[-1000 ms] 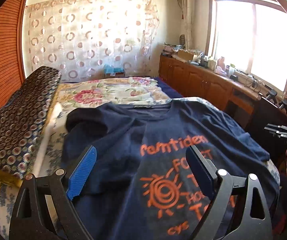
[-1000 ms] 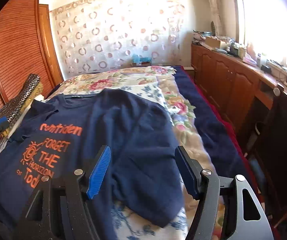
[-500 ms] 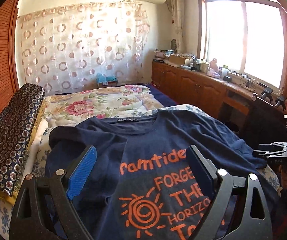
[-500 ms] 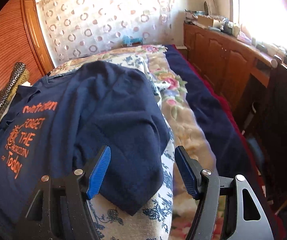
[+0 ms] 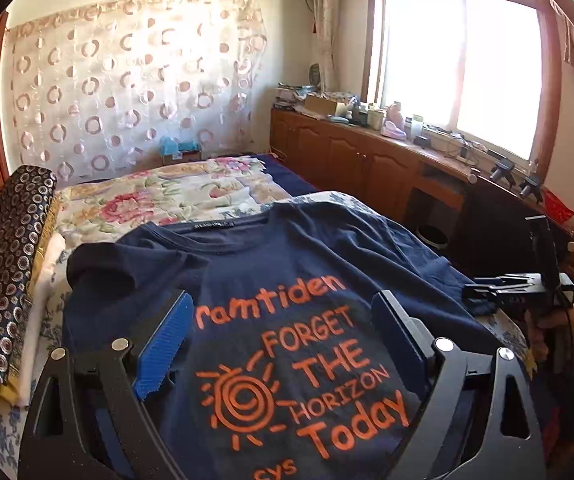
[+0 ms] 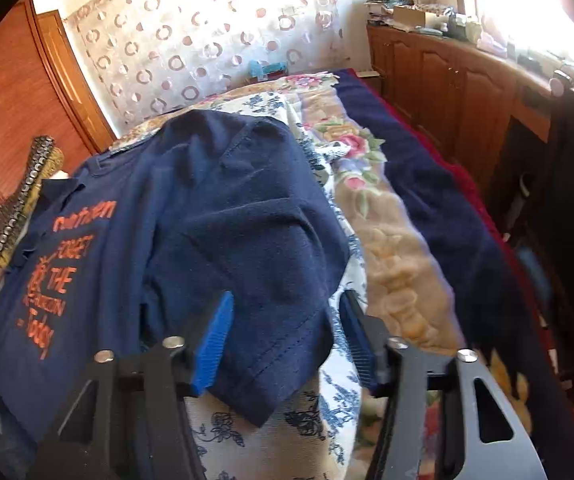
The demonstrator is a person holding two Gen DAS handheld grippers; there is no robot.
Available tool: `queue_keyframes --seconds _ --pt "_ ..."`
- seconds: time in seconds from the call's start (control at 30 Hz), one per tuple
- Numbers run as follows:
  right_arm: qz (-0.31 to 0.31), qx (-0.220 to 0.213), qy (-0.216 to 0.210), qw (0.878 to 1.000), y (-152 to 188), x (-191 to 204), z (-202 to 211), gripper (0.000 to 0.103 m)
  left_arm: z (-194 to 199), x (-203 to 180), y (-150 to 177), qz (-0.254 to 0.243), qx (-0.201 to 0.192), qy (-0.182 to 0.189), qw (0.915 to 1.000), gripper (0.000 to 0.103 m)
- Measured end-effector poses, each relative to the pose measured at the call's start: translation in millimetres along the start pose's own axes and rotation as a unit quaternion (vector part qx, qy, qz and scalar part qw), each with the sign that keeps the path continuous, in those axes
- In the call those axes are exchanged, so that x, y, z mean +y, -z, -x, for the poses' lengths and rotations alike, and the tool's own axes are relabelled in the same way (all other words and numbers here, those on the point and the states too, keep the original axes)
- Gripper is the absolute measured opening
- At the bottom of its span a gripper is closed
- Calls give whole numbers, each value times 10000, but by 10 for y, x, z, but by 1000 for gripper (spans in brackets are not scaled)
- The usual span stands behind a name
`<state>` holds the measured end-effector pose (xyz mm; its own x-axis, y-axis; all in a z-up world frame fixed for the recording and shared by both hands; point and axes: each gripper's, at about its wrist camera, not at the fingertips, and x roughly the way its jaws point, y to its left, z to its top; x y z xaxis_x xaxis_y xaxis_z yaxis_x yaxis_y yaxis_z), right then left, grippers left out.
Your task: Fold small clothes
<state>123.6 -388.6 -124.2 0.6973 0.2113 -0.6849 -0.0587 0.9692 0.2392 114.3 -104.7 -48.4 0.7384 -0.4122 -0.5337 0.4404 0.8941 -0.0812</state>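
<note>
A navy T-shirt (image 5: 287, 280) with orange print lies spread face up on a floral quilt (image 5: 159, 196) on the bed. Its left sleeve (image 5: 103, 268) is bunched up. My left gripper (image 5: 283, 336) is open and empty, held over the printed chest. My right gripper (image 6: 287, 332) is open, its fingers straddling the hem of the shirt's right sleeve (image 6: 271, 280), which hangs over the edge of a blue-flowered cushion (image 6: 307, 420). The shirt also shows in the right wrist view (image 6: 127, 240). The right gripper appears in the left wrist view (image 5: 519, 284) at the shirt's right side.
A patterned dark folded blanket (image 5: 3, 260) lies along the bed's left side. A wooden cabinet (image 5: 367, 164) with clutter runs under the window on the right. A wooden wardrobe (image 6: 11, 120) stands to the left. A dark blue blanket (image 6: 427, 200) covers the bed's right edge.
My left gripper has drawn back and tilted, so more of the print shows. My right gripper has moved down to the right sleeve, and its jaws have narrowed around the sleeve hem.
</note>
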Motion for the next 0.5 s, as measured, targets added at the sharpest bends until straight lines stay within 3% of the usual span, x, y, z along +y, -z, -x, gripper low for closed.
queue_keyframes --seconds 0.07,0.23,0.5 --pt "62 -25 -13 10000 6 11 15 39 41 -22 22 -32 10 10 10000 92" --pt "247 -133 414 9987 10 21 69 10 105 -33 85 -49 60 31 10000 92" --pt "518 -644 511 9953 -97 178 288 6 68 8 141 -3 161 16 9999 92"
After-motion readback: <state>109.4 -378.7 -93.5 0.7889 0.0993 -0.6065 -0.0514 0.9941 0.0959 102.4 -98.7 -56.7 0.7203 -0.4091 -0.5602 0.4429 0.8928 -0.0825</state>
